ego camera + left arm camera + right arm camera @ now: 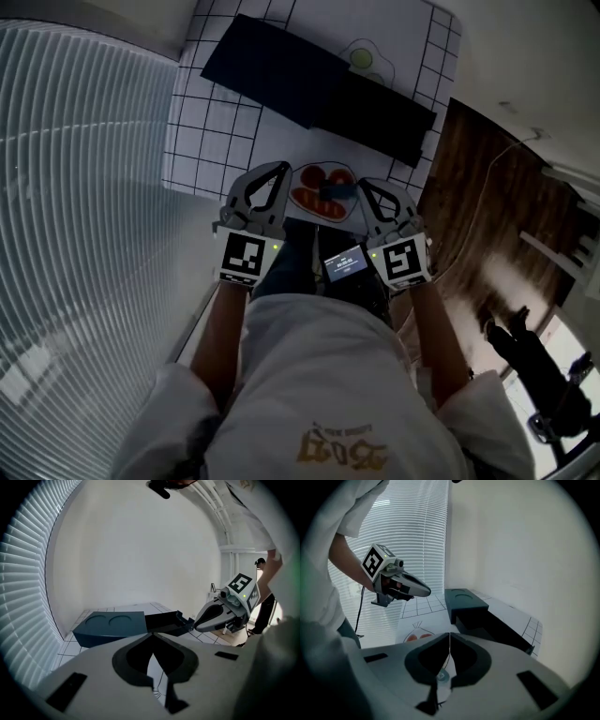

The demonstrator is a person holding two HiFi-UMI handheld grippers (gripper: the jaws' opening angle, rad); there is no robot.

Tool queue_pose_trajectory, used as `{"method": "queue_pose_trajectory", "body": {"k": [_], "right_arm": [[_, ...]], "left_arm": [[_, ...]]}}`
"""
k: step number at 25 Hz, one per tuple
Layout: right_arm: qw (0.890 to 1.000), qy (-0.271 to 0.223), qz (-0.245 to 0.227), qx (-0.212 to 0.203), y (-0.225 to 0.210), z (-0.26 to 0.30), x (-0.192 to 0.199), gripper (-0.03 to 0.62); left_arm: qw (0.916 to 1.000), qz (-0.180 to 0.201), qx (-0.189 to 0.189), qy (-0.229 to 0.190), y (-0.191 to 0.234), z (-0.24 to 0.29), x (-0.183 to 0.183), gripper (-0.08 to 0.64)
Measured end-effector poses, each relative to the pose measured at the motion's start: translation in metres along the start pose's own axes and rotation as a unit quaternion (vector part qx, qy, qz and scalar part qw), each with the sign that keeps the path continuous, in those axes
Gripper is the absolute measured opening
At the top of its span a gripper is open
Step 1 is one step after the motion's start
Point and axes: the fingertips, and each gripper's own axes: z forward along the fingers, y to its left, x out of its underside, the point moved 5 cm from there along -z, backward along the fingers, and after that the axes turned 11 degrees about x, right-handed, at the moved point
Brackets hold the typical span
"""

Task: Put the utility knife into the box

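Left tool (pixel 281 169) and right tool (pixel 366 185) pinched closed, empty, utility knife (pixel 337 191) between them, box (pixel 309 84) beyond

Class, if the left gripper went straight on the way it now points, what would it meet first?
Probably the box, around its middle, which lies just beyond the left gripper. Depth is unclear, so the cloth in front of the box might come first.
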Motion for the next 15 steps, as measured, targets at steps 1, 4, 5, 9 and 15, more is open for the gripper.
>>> {"method": "queue_pose_trajectory", "body": {"k": [1, 4, 5, 9, 15], "right_arm": [[1.0, 0.003, -0.003, -0.004, 0.001, 0.002, 0.003, 0.009], [1.0, 0.015, -0.015, -0.016, 0.004, 0.01, 0.013, 0.009], [1.0, 0.017, -0.016, -0.02, 0.004, 0.012, 0.016, 0.009], [0.999, 0.027, -0.017, -0.038, 0.009, 0.021, 0.031, 0.009], [0.995, 0.039, -0.024, -0.091, 0.022, 0.027, 0.044, 0.136]], "left_arm": [[1.0, 0.0, 0.006, 0.003, -0.001, 0.003, 0.003, 0.008], [0.9996, -0.002, 0.025, 0.015, -0.006, 0.013, 0.013, 0.008], [0.9994, -0.004, 0.029, 0.019, -0.007, 0.016, 0.017, 0.008], [0.9985, -0.01, 0.044, 0.029, -0.011, 0.025, 0.028, 0.008], [0.9975, -0.016, 0.057, 0.04, -0.014, 0.033, 0.038, 0.008]]}}
